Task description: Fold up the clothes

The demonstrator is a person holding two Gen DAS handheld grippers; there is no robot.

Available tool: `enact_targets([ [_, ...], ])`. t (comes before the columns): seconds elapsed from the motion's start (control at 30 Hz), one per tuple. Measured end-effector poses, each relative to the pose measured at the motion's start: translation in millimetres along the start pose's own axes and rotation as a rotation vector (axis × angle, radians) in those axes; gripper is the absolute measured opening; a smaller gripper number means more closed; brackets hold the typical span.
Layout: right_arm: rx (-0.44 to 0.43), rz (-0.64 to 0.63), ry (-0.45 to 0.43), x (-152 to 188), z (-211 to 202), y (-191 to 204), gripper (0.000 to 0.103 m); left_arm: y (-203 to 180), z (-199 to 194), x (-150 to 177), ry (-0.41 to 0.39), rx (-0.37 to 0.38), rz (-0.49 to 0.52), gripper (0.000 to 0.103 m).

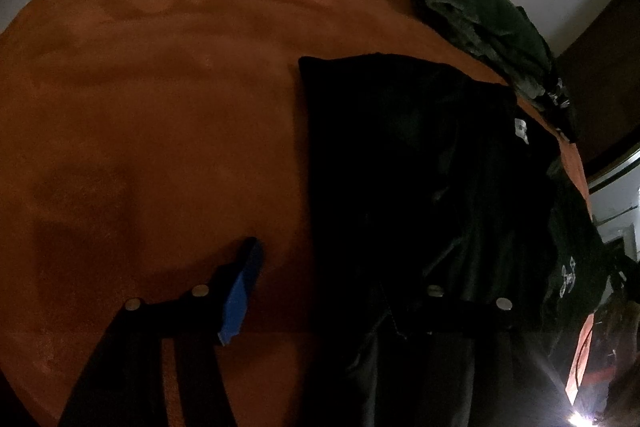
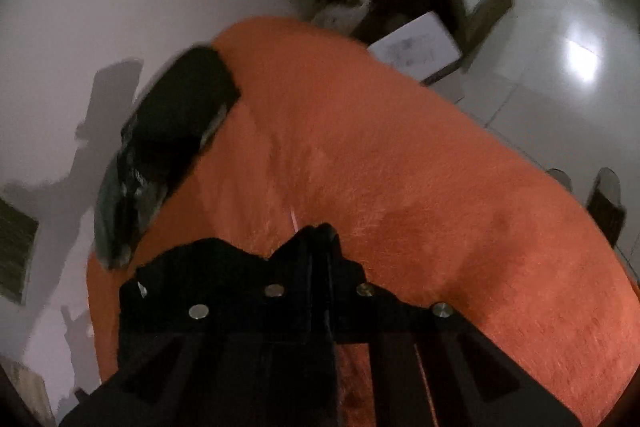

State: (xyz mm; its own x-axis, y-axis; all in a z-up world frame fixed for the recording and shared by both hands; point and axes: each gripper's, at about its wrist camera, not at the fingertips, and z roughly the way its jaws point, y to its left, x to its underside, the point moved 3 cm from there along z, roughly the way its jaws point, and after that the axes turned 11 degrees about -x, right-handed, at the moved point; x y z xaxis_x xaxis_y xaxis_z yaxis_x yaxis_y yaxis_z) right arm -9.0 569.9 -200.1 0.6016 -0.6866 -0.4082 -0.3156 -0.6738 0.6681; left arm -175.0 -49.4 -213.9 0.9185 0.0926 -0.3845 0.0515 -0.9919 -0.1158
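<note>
Left wrist view: the left gripper [image 1: 340, 291] stands with its jaws wide apart, one blue-padded finger [image 1: 242, 291] over bare orange blanket [image 1: 160, 107], the other lost against a black garment [image 1: 400, 167]. Nothing is pinched between the pads. That garment lies flat with a straight left edge and squared far corner, which suggests at least one fold already made; its near and right parts look rumpled and too dark to read. At the far right edge of the blanket sits a dark green heap [image 1: 472, 7], bunched rather than squared, apparently awaiting attention. More dark cloth with a pale print [image 1: 568, 275] trails at the right.

Right wrist view: the right gripper [image 2: 318, 231] has its jaws shut together, with no cloth seen between them, above bare orange blanket. A dark bundle [image 2: 176, 131] rests at the blanket's left edge against the wall [image 2: 100, 7]; whether it is neatly folded cannot be told through the blur.

Assessment: task partly done. The black garment needs finishing, and the heaped items remain.
</note>
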Motion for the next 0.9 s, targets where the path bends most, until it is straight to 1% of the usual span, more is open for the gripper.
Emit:
enact_targets([
  [0.07,-0.004,-0.05,0.054,-3,15,7,0.008,-1,0,1,-0.002,-0.005,0.001,0.063],
  [0.1,0.021,-0.066,0.101,-1,24,9,0.011,-1,-2,2,-0.006,-0.007,0.005,0.063],
  [0.13,0.064,-0.077,0.129,2,27,10,0.015,-1,-3,4,-0.009,-0.008,0.009,0.063],
  [0.2,0.155,-0.109,0.149,9,21,11,0.023,3,-6,6,-0.01,0.0,0.008,0.063],
  [0.23,0.21,-0.129,0.149,12,15,11,0.03,5,-7,8,-0.008,0.007,0.004,0.063],
  [0.27,0.278,-0.148,0.121,15,3,11,0.035,6,-9,9,-0.006,0.016,-0.004,0.063],
  [0.3,0.321,-0.15,0.087,19,-11,9,0.037,8,-10,10,-0.003,0.024,-0.011,0.063],
  [0.33,0.334,-0.141,0.06,25,-25,8,0.04,10,-11,11,-0.001,0.03,-0.017,0.063],
  [0.47,0.098,-0.015,0.026,68,-70,0,0.041,17,-16,16,0.012,0.048,-0.04,0.063],
  [0.53,-0.008,0.01,0.067,93,-71,0,0.041,19,-19,17,0.016,0.055,-0.049,0.063],
  [0.63,-0.035,-0.015,0.121,126,-58,-3,0.041,19,-28,21,0.018,0.058,-0.056,0.063],
  [0.7,-0.02,-0.048,0.138,135,-46,-6,0.04,17,-37,25,0.019,0.072,-0.056,0.063],
  [0.73,-0.035,-0.069,0.138,137,-43,-4,0.037,16,-42,27,0.018,0.082,-0.052,0.063],
  [0.8,-0.063,-0.109,0.139,140,-39,0,0.024,14,-50,31,0.012,0.096,-0.037,0.063],
  [0.83,-0.068,-0.121,0.142,140,-40,3,0.0,12,-54,33,0.012,0.101,-0.029,0.063],
  [0.87,-0.062,-0.125,0.142,140,-42,5,0.001,11,-56,36,0.016,0.106,-0.022,0.063],
  [0.9,-0.033,-0.107,0.137,138,-48,5,0.001,11,-59,38,0.02,0.11,-0.017,0.063],
])
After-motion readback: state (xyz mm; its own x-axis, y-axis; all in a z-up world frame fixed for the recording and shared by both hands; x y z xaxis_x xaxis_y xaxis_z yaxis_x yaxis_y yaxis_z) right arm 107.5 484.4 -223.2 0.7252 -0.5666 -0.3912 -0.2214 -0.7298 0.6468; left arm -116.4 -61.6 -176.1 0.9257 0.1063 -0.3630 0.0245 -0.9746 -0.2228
